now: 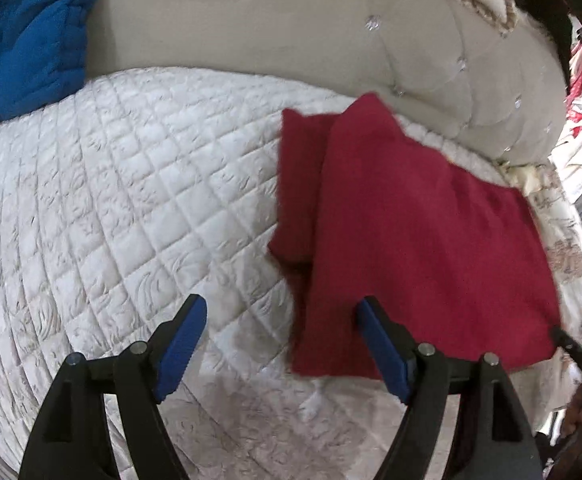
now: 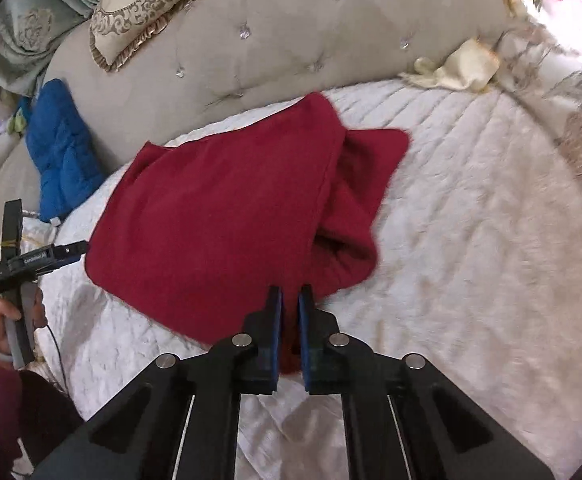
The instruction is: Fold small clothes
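A dark red garment (image 1: 411, 220) lies partly folded on the white quilted bed cover (image 1: 111, 180). In the left wrist view my left gripper (image 1: 283, 316) stands open at the garment's near left corner. Its right finger lies over the red cloth and its left finger is over bare quilt. In the right wrist view my right gripper (image 2: 290, 302) is shut on the near edge of the red garment (image 2: 219, 208), with red cloth pinched between the blue pads. The left gripper (image 2: 79, 249) also shows there, held by a hand (image 2: 7, 312) at the garment's left edge.
A blue padded jacket (image 2: 61, 148) leans at the beige tufted headboard (image 2: 271, 32). A patterned pillow (image 2: 151, 4) sits on top of the headboard. A cream cloth (image 2: 463, 66) lies at the far right of the quilt (image 2: 471, 240).
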